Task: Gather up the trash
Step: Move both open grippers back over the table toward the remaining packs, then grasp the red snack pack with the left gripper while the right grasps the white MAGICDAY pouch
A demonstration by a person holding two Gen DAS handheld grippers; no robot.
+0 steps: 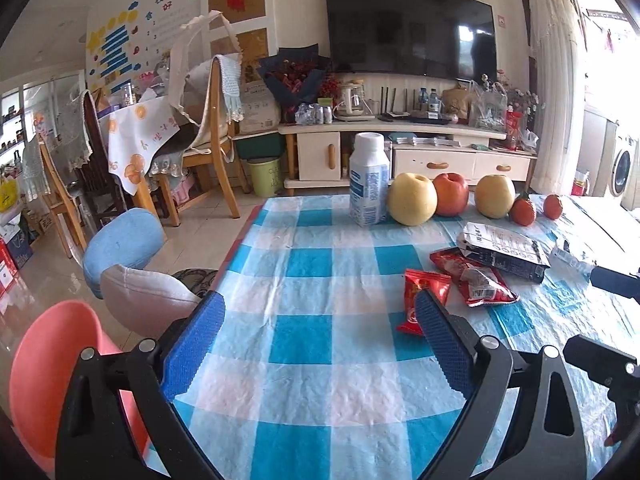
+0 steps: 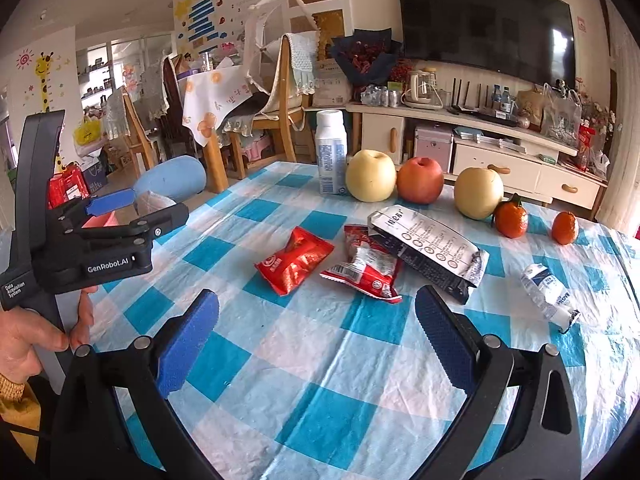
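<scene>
My left wrist camera sits low over the near edge of the table (image 1: 320, 380), looking forward between my left gripper (image 1: 320, 324) fingers toward the television (image 1: 412, 28) wall. My right wrist camera rides a little higher and further right, facing the same way through my right gripper (image 2: 318, 320), angled slightly leftward so my left gripper (image 2: 132, 208) shows at its left edge. Both views share the checked tablecloth, the white bottle (image 1: 369, 180) (image 2: 331, 152), the row of fruit and the wrappers, which lie closer in the right view.
</scene>
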